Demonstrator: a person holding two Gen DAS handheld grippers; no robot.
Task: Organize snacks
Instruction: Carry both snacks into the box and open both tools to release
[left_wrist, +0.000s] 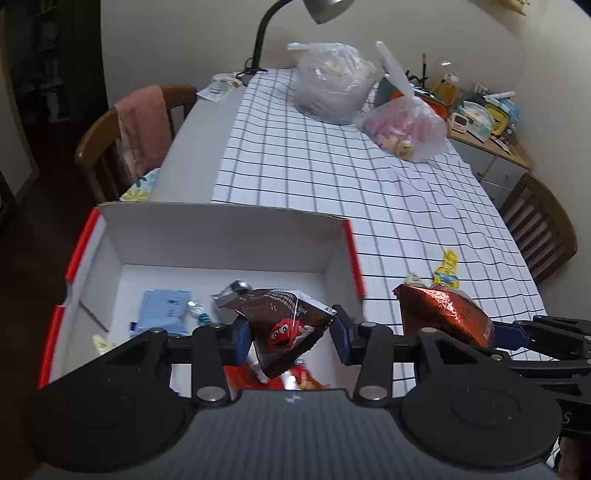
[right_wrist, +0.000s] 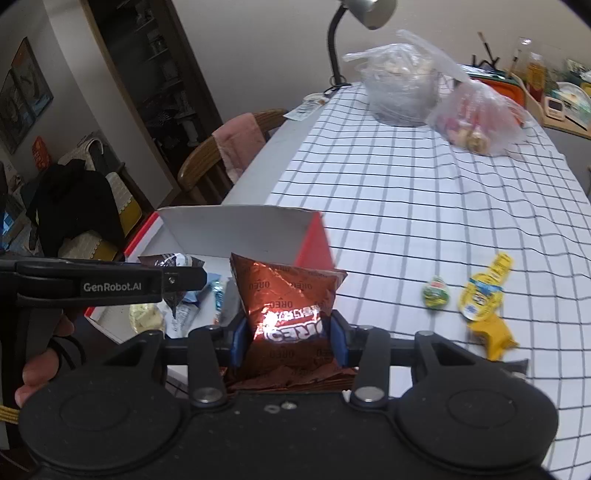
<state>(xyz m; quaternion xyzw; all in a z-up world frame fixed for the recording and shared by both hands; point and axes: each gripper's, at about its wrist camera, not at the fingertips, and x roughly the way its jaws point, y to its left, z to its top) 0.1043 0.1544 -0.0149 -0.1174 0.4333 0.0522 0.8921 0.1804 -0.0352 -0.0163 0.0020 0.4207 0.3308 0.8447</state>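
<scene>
The lamp (left_wrist: 325, 9) head is cut off at the top edge. The left gripper (left_wrist: 288, 332) hides the red packet (left_wrist: 295, 380) at lower centre. Shelf clutter (left_wrist: 476, 110), upper right, is too small to tell.

"GenRobot.AI" in pale letters on the black arm of the left tool (right_wrist: 110, 286), left edge of the right wrist frame. "OREO" upside down in large white letters on the copper foil packet (right_wrist: 288, 306) at centre, repeated small across its foil. Brown packet (left_wrist: 288, 325), centre of the left wrist frame: red cartoon candy face; its print too small to read.

Brown M&M's packet (left_wrist: 284, 325) over white box (left_wrist: 221, 236); copper Oreo packet (right_wrist: 288, 299) beside.
</scene>
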